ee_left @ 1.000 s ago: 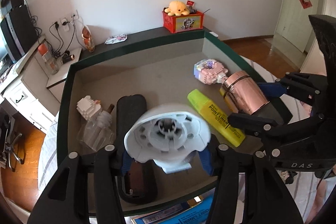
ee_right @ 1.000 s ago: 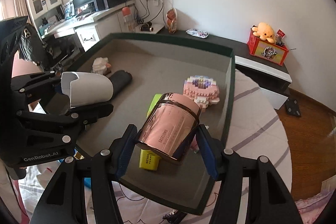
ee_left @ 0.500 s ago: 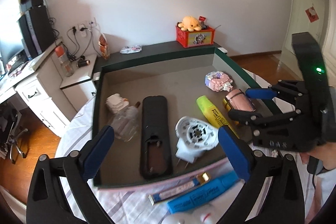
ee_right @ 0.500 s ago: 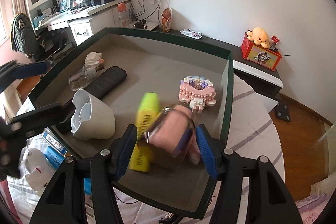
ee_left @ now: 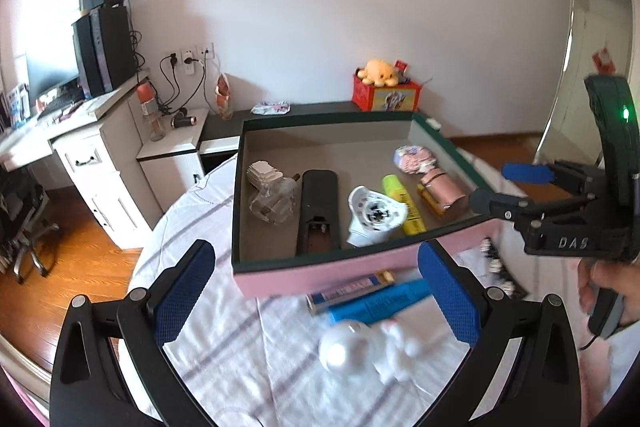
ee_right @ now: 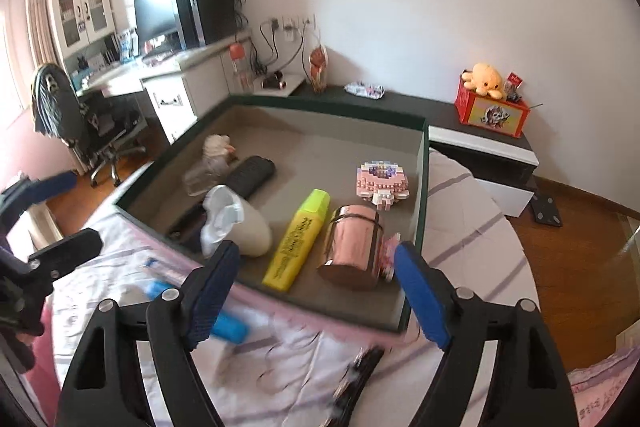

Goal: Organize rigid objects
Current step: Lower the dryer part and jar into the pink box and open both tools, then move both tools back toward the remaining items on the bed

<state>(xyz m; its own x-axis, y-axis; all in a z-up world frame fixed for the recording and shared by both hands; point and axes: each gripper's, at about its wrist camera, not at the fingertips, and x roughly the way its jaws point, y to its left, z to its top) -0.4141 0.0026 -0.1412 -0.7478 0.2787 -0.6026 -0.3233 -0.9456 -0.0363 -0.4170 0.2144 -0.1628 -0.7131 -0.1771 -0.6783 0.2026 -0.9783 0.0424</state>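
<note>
A pink box with a green rim point(ee_left: 312, 269) point(ee_right: 420, 187) holds a white plug adapter point(ee_left: 374, 213) point(ee_right: 240, 223), a yellow highlighter point(ee_left: 402, 203) point(ee_right: 298, 239), a rose-gold jar point(ee_left: 442, 187) point(ee_right: 354, 247), a black remote point(ee_left: 318, 211) point(ee_right: 250, 173), a pink brick toy point(ee_left: 412, 157) point(ee_right: 382, 181) and a clear bottle point(ee_left: 274, 203) point(ee_right: 202, 173). My left gripper point(ee_left: 316, 291) is open and empty above the cloth in front of the box. My right gripper point(ee_right: 318, 291) point(ee_left: 504, 187) is open and empty at the box's near right corner.
On the striped cloth in front of the box lie a blue tube point(ee_left: 376, 303) point(ee_right: 224, 325), a slim blue-and-gold box point(ee_left: 348, 287) and a white figurine point(ee_left: 360, 347). A dark blurred item point(ee_right: 360, 367) lies near the right gripper. A desk and an office chair point(ee_right: 80, 123) stand to the left.
Both grippers opened and pulled back. The white adapter and the rose-gold jar, held a second ago, now lie in the box.
</note>
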